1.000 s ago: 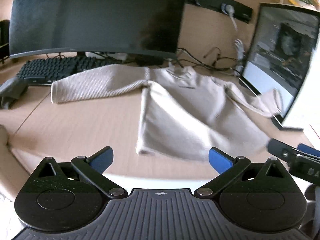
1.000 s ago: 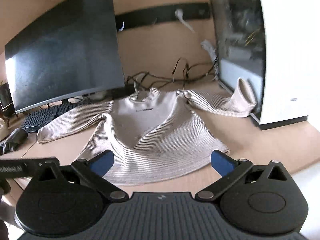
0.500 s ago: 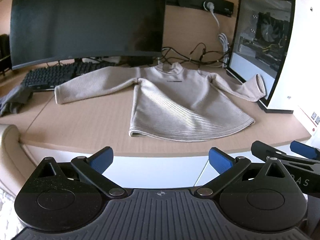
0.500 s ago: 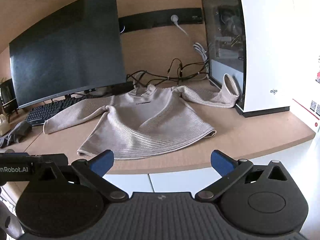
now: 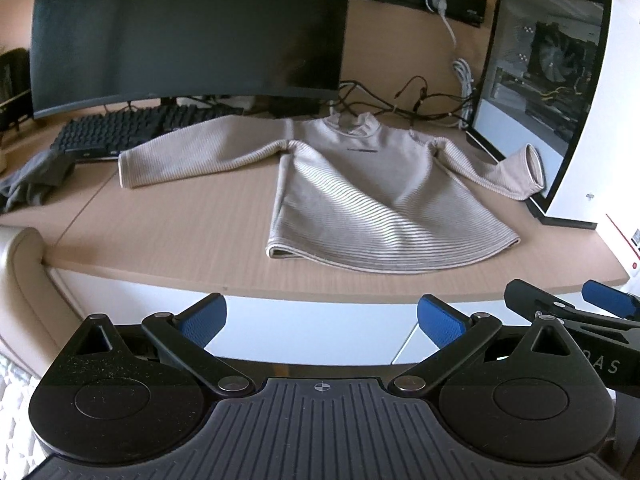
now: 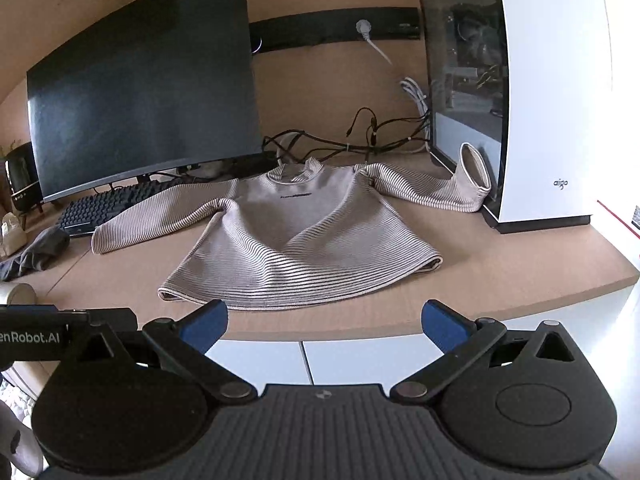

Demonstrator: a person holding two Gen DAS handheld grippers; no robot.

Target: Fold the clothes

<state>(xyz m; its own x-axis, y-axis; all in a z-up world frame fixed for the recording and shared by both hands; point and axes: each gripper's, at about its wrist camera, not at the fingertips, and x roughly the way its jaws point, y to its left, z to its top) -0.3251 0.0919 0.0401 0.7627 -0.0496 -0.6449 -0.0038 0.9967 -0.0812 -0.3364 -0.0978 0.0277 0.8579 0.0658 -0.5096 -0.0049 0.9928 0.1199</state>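
Sweater (image 5: 360, 196): lies flat and unfolded on the counter (image 5: 168, 240), centre of both frames, collar toward the monitor (image 5: 188, 32), hem toward the lower edge.
Long axis: sleeve to sleeve, running left to right across the frame; the body runs from collar down to hem.
Left sleeve (image 5: 192, 156): stretched toward the keyboard (image 5: 120, 136), cuff at centre left of the left wrist view.
Right sleeve (image 6: 432, 188): bent, its cuff standing up against the PC case (image 6: 552, 92) at centre right.
Left gripper (image 5: 322, 318): jaws spread wide, nothing between them, below the counter edge and well apart from the hem.
Right gripper (image 6: 324, 320): jaws likewise released and empty, just below the hem, at lower centre of its view.
Relation for the next move: the sweater lies straight ahead of both pairs of jaws; judged from the views, the left gripper is nearer the left hem corner and sleeve, the right gripper nearer the right.
Progress: no fold made yet.
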